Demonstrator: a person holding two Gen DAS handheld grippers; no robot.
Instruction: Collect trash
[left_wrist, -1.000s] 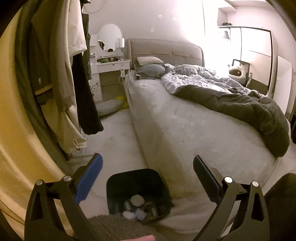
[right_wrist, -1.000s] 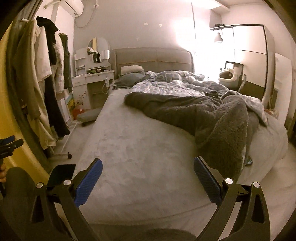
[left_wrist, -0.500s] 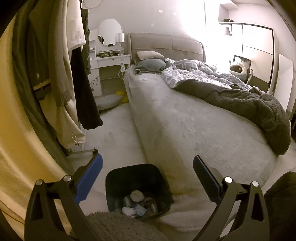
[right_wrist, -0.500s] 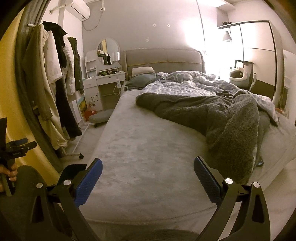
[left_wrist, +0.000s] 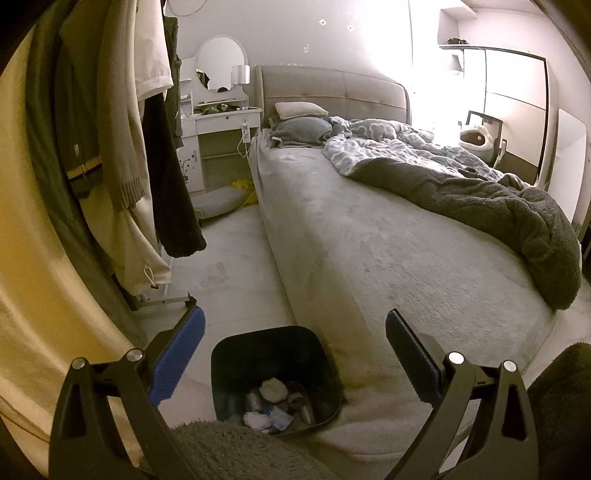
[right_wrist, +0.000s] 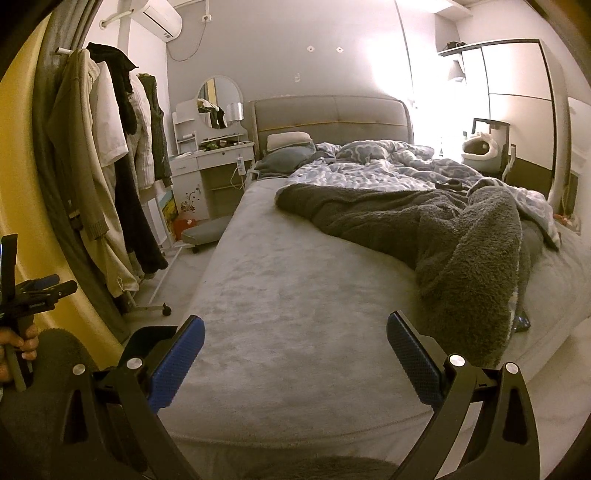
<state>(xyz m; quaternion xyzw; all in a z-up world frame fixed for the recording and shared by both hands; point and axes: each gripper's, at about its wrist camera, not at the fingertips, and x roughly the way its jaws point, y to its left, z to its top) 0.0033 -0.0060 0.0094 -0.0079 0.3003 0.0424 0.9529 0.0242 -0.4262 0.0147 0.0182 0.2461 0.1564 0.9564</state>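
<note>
Shift since a second ago: both my viewpoints have risen and pulled back a little; in the left view the square black plastic waste bin (left_wrist: 275, 376) sits lower and fuller in frame, and in the right view more of the wall and the white air conditioner (right_wrist: 162, 18) shows above the clothes.
Left gripper (left_wrist: 293, 356): blue-padded fingers spread wide, nothing between them, hovering above the bin on the pale floor (left_wrist: 236, 273).
Right gripper (right_wrist: 295, 356): also spread wide and empty, pointed over the foot of the grey-sheeted bed (right_wrist: 295, 295).
Bin position: on the floor, tight against the near corner of the bed, just below my left tool.
Bin contents: crumpled white tissues (left_wrist: 272, 390), a few small cans or bottles and a pale blue wrapper lie at the bottom; the bin looks well under half full.
Done so far: judging by that pile, some rubbish is already collected.
Left to do: I judge the rest of the room needs a sweep; a yellow scrap (left_wrist: 246, 187) lies on the floor by the white dressing table (left_wrist: 221, 125), though I cannot tell if it is rubbish.
Possible item: a small dark blue thing (right_wrist: 521, 325) peeks out under the dark grey fleece blanket (right_wrist: 469, 258) at the bed's far edge; too small to identify.
Obstacles: coats hang on the clothes rack (left_wrist: 110, 147) close beside the aisle to the dressing table.
Progress: I judge it partway, with no piece in hand right now.
</note>
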